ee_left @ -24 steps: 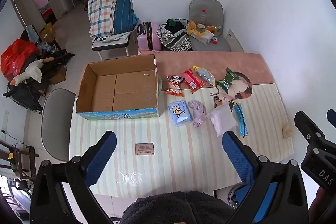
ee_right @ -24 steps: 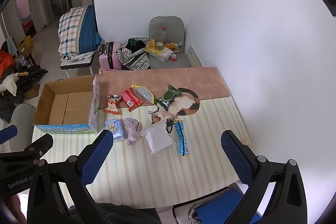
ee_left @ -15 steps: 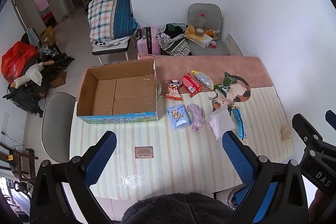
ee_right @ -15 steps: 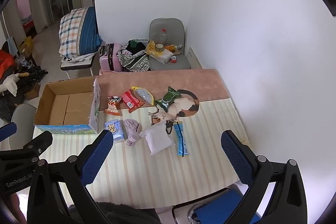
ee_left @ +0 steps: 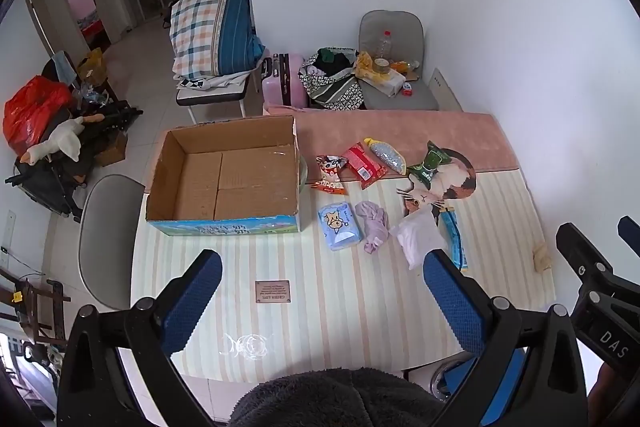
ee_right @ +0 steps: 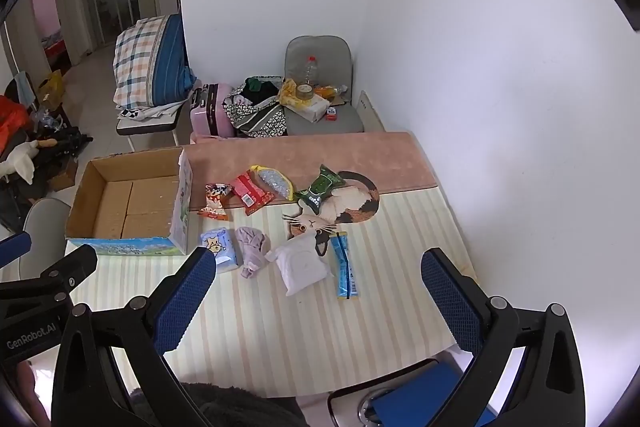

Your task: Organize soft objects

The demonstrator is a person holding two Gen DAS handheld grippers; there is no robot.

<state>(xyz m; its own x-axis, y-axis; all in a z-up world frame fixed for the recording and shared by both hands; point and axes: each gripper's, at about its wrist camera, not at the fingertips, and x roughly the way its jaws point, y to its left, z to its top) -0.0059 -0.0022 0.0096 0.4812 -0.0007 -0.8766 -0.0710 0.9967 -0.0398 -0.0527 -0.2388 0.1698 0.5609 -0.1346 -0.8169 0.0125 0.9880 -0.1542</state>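
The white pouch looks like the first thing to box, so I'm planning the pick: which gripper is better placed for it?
Probably the right gripper: the white pouch lies almost centred ahead of its open jaws. From the left gripper it sits off to the right.

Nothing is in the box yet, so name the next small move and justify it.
Probably lower the left tongs toward the blue tissue pack. Both tongs hang open above the table, holding nothing, the cardboard box is empty, and that pack lies nearest the box among the soft items.
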